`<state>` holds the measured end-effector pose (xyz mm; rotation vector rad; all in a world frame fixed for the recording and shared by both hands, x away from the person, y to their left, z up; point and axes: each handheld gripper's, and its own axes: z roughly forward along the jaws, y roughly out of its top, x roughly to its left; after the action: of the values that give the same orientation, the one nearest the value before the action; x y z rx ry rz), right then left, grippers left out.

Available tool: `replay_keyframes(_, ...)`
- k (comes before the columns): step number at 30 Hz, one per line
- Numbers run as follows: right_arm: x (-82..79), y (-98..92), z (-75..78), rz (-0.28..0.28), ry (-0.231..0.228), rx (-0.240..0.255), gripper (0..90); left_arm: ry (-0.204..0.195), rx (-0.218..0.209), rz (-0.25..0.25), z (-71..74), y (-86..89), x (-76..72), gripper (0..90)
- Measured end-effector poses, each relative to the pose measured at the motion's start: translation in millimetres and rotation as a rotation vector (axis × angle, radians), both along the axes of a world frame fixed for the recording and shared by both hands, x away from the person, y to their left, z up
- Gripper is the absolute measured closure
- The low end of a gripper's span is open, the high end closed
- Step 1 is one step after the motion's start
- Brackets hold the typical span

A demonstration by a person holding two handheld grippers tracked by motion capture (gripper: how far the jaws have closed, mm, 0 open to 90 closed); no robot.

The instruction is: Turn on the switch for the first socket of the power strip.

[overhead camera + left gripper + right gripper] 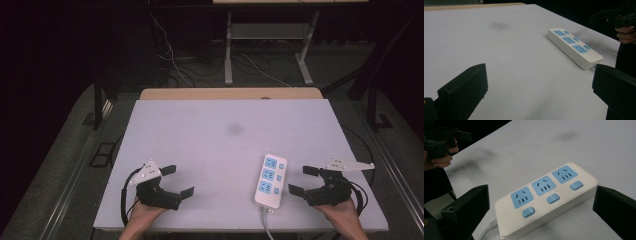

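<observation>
In the high view the strip [270,180] lies near the table's [210,145] front edge, just beside the right gripper [299,180], the left gripper [178,180] well apart, both with jaws apart, while the right gripper view shows its cable [487,230], which could drag the strip if gripped badly.

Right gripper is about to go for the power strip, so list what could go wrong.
1. The power strip is wide and smooth; the open right gripper may only just span it, so the jaws could slip.
2. Its cord runs off the table's near edge; a lift could snag or tug it.
3. The strip lies near that edge; a nudge might push it off.
</observation>
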<state>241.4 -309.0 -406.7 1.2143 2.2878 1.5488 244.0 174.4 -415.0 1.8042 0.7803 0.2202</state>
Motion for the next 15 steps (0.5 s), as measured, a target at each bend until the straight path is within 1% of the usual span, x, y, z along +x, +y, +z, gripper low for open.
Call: replay_keyframes(15,-0.1,-2.0,0.6,-0.005,0.003,0.000,0.4,0.001,0.003,-0.004,-0.8,-0.5,0.6,0.0)
